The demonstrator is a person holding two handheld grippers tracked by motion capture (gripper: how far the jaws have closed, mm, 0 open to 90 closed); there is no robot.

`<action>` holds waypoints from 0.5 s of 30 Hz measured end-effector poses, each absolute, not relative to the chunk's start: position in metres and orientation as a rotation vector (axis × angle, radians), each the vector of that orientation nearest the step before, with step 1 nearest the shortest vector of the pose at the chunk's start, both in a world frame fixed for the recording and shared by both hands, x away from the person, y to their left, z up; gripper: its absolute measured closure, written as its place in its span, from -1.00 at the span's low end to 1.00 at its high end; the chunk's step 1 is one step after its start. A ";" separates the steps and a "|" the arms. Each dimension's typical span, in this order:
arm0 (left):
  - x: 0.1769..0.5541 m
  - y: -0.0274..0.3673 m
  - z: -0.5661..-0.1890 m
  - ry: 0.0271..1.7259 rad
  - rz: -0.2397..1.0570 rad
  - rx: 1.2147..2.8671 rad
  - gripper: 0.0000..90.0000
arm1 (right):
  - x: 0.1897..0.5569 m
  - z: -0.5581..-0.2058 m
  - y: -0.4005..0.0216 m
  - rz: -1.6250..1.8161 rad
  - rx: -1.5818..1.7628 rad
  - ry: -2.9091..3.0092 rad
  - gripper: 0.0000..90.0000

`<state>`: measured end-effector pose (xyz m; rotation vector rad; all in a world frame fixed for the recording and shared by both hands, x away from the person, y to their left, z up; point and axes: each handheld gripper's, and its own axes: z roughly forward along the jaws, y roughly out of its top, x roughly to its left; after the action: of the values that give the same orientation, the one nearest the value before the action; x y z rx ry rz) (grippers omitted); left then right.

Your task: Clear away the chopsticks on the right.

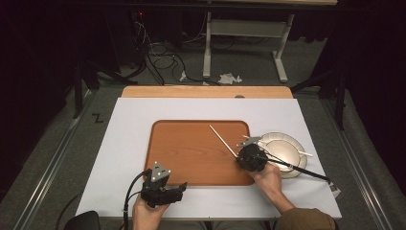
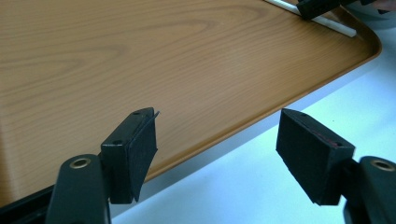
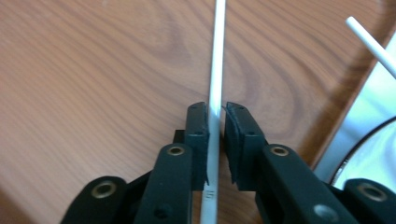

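— Wooden tray [image 1: 191, 153], centre frame: your right gripper [image 3: 215, 122] straddles the white chopstick [image 3: 217, 56], pads slightly parted.
— Risk?
— It rolls away. Your left gripper [image 2: 217, 140] idles open.

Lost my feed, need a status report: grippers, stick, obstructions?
Left gripper open, idle at the brown wooden tray edge. Right gripper astride the thin white stick, small gap at right pad. Nothing blocking.

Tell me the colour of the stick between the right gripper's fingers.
White; the chopstick shows best in the right gripper view.
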<state>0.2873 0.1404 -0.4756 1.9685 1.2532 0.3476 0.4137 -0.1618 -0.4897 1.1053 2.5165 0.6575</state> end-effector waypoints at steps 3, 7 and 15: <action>0.288 0.139 -0.476 1.251 0.345 1.976 -0.36 | 0.411 -0.483 -0.164 0.711 1.090 2.510 0.69; 0.289 0.137 -0.478 1.249 0.336 1.985 -0.36 | 0.404 -0.473 -0.169 0.790 1.077 2.486 0.60; 0.291 0.132 -0.480 1.233 0.329 2.012 -0.36 | 0.392 -0.460 -0.178 0.917 0.950 2.490 0.54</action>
<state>0.2913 0.1320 -0.4801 2.0124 1.2329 0.3291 0.3923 -0.1782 -0.4604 0.9501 2.4896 0.9174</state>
